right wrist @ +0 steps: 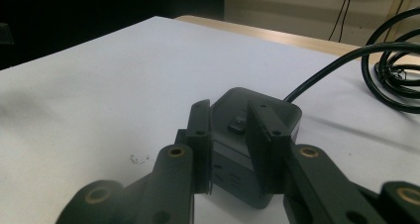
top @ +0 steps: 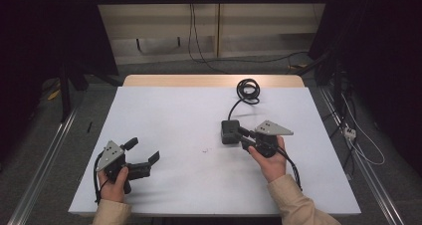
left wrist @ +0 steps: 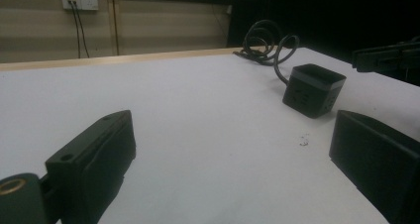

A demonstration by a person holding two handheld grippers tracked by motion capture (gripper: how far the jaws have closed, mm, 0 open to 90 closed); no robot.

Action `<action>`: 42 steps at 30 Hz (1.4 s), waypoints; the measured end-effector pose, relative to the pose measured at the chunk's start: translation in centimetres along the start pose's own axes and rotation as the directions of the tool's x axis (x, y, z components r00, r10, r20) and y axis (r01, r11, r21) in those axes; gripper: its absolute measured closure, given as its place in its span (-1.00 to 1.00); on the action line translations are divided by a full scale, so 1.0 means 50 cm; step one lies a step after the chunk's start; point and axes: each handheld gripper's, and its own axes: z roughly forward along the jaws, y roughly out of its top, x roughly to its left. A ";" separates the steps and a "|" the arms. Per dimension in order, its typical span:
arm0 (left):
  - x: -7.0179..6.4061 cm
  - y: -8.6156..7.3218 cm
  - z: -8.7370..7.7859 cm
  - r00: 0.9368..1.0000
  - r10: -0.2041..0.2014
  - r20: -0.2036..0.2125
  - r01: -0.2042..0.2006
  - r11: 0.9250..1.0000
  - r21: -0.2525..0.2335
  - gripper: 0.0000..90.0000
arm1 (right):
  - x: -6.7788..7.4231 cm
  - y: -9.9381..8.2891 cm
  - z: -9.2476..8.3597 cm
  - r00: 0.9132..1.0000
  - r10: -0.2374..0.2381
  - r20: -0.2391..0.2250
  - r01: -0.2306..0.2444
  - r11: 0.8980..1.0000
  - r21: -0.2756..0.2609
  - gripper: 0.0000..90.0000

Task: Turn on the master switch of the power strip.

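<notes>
White tabletop (top: 174,115): right gripper (top: 245,137) pinches black socket cube (top: 229,131); left gripper (top: 144,155) gapes.

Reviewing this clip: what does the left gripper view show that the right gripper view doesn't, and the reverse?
Left gripper view alone: the left gripper with jaws wide apart and nothing between them, a wall socket with two plugs in it, and the cube's socket face from the side.

Right gripper view alone: the right gripper with jaws narrowed over the cube's near edge, and a small part on the cube's top.

Both: the white table, the black cube, its coiled cable, a small mark on the table.
</notes>
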 end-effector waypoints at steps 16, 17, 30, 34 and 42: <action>0.000 0.001 0.000 1.000 0.000 -0.001 0.000 1.000 -0.004 -0.92 | -0.007 0.007 0.011 1.000 0.001 -0.004 -0.001 1.000 0.002 0.74; 0.001 0.001 -0.001 1.000 0.000 -0.001 0.000 1.000 -0.003 -0.92 | -0.007 0.007 0.012 1.000 0.003 -0.005 -0.003 1.000 0.001 0.75; 0.000 0.001 -0.001 1.000 0.008 0.000 -0.008 1.000 -0.003 -0.92 | -0.010 0.015 0.023 1.000 0.000 -0.005 0.000 1.000 0.004 0.81; 0.001 0.001 -0.002 1.000 0.006 -0.002 -0.006 1.000 -0.001 -0.92 | -0.014 0.014 0.026 1.000 0.010 0.003 -0.010 1.000 0.012 0.84; 0.003 0.000 -0.004 1.000 0.006 -0.003 -0.006 1.000 -0.001 -0.92 | -0.017 0.019 0.028 1.000 0.006 0.000 -0.006 1.000 0.006 0.86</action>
